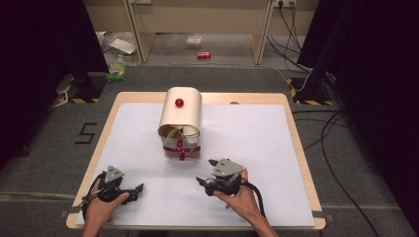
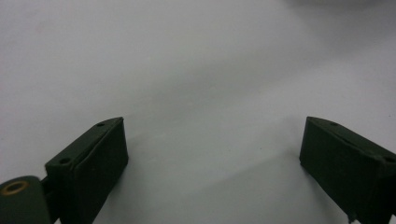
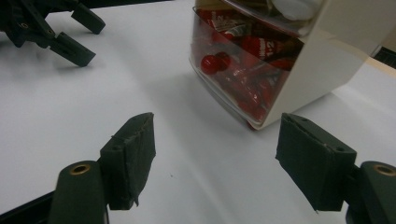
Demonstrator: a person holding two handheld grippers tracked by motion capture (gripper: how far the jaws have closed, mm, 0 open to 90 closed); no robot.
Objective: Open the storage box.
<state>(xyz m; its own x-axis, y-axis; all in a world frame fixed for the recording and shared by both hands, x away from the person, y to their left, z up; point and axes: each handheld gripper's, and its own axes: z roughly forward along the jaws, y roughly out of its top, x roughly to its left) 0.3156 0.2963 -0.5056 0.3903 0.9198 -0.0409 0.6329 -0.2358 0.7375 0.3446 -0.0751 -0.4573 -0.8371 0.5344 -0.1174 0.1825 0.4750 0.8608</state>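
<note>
At the near left of the white surface (image 1: pixel 148 197), the left gripper (image 1: pixel 134 190) rests low in a hand, jaws spread wide and holding nothing. Its own view looks along those parted jaws at bare white surface, so it is not aimed at anything yet.

In the middle stands the cream box (image 1: pixel 181 118) with a rounded roll-top lid and a red knob (image 1: pixel 179 102) on top. The lid looks partly raised, and behind a clear front panel (image 1: pixel 182 150) lie red-wrapped items. Nothing touches the box, so by my reading the work on it is barely begun: the reach, the grasp and whatever follows are all left to do.

To the right, the right gripper (image 1: pixel 203 182) sits on the surface near the box, jaws also spread and empty, pointing leftward.

The high view gives the layout and the knob. The right gripper view adds the close detail: the clear panel (image 3: pixel 229 74), a small red knob on it (image 3: pixel 210 64), and the left gripper (image 3: pixel 60 37) farther off.
</note>
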